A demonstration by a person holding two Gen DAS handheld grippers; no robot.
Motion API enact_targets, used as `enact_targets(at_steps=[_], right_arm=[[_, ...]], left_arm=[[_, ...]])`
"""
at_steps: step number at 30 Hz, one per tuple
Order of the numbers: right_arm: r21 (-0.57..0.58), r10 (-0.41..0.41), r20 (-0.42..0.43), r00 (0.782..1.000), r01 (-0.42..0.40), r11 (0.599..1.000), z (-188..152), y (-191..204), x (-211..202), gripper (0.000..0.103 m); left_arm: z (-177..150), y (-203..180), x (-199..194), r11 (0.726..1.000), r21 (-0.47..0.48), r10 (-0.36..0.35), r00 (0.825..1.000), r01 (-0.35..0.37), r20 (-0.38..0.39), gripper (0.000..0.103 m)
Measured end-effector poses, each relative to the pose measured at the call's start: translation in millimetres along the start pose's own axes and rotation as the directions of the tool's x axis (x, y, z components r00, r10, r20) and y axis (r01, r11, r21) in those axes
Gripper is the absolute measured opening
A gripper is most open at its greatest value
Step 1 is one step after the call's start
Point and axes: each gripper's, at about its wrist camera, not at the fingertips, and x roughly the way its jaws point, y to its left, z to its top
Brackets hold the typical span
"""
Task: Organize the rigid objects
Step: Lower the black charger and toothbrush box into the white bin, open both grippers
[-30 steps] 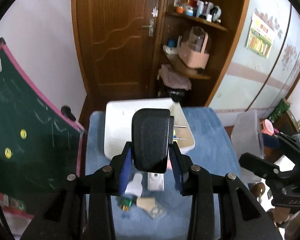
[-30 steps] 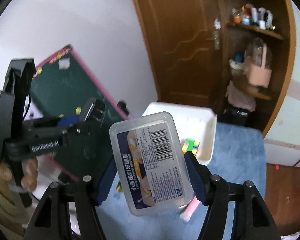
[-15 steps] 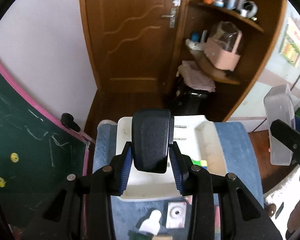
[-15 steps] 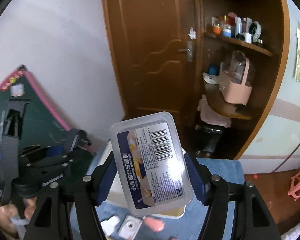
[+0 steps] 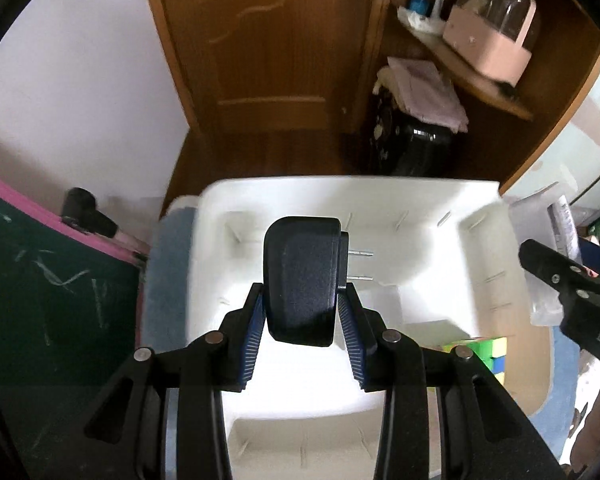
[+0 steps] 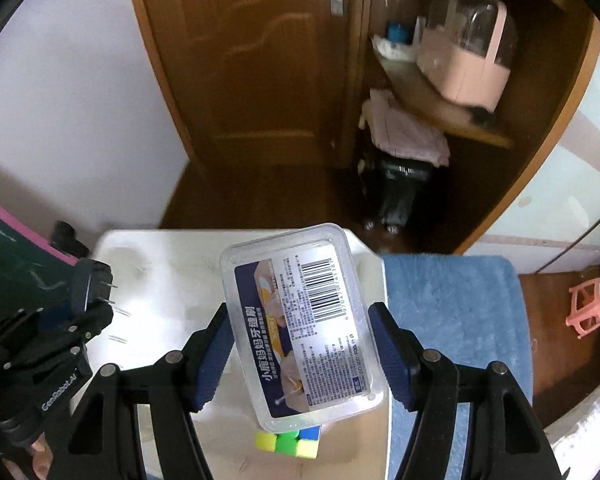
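Note:
My left gripper [image 5: 302, 320] is shut on a black plug adapter [image 5: 302, 280], its two metal prongs pointing right, held above the white bin [image 5: 380, 200]. It also shows in the right wrist view [image 6: 90, 286]. My right gripper [image 6: 300, 348] is shut on a clear plastic box [image 6: 304, 320] with a barcode label, held above the bin's [image 6: 160, 248] right side. A colourful puzzle cube [image 6: 288, 444] lies in the bin; it also shows in the left wrist view [image 5: 490, 354].
The bin stands on a blue cloth [image 6: 452, 308]. A green chalkboard with pink frame [image 5: 40, 280] stands at the left. Behind are a wooden door [image 5: 268, 40], shelves with a pink box [image 6: 464, 64], a black suitcase [image 5: 416, 144] and a pink stool [image 6: 590, 306].
Both grippers have moved forward and over the white bin, still holding their objects. The small items on the blue cloth have dropped out of view.

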Motion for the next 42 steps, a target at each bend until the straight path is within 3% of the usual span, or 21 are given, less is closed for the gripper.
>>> enact_targets(at_steps=[8,15,16,19,23,25,29,42], right_arm=[[0.002,-0.025,-0.087,0.996,0.025,1.0,-5.4,3.9,50.8,0.068],[-0.033,-0.045,-0.11,0.993,0.042,0.999,-9.4,13.7,65.5,0.068],[-0.032,-0.047,-0.112,0.993,0.043,0.999,-10.1,15.6,65.3,0.068],[-0.016,-0.021,-0.121,0.992,0.019,1.0,-12.5,14.3,64.7,0.069],[0.008,0.044,-0.122,0.992,-0.043,0.999,-15.9,10.1,56.6,0.069],[0.003,0.052,-0.099,0.994,-0.052,0.999,-16.4,10.4,46.6,0.069],[-0.014,0.076,-0.022,0.997,-0.077,0.997,-17.0,13.3,12.6,0.08],[-0.061,0.132,0.149,0.98,-0.124,0.99,-40.0,18.2,-123.1,0.08]], left_arm=[[-3.6,-8.3,43.7,1.0,-0.001,-0.011,0.998,0.011,-0.069,0.04],[-6.5,-5.3,56.9,1.0,-0.023,0.01,0.996,-0.012,-0.094,0.041],[-7.2,-3.7,55.9,0.999,-0.031,0.01,0.996,-0.013,-0.094,0.044],[-9.6,3.1,46.3,0.997,-0.071,0.017,0.997,-0.022,-0.079,0.079],[-11.0,9.2,28.4,0.995,-0.1,-0.016,0.998,0.009,-0.065,0.084],[-11.2,9.1,16.8,0.994,-0.111,-0.011,0.999,0.005,-0.045,0.087],[-19.1,9.4,-12.7,0.993,-0.122,-0.008,1.0,0.008,-0.004,0.087],[-62.7,7.7,-134.2,0.993,-0.119,-0.005,0.991,0.021,0.137,0.087]])
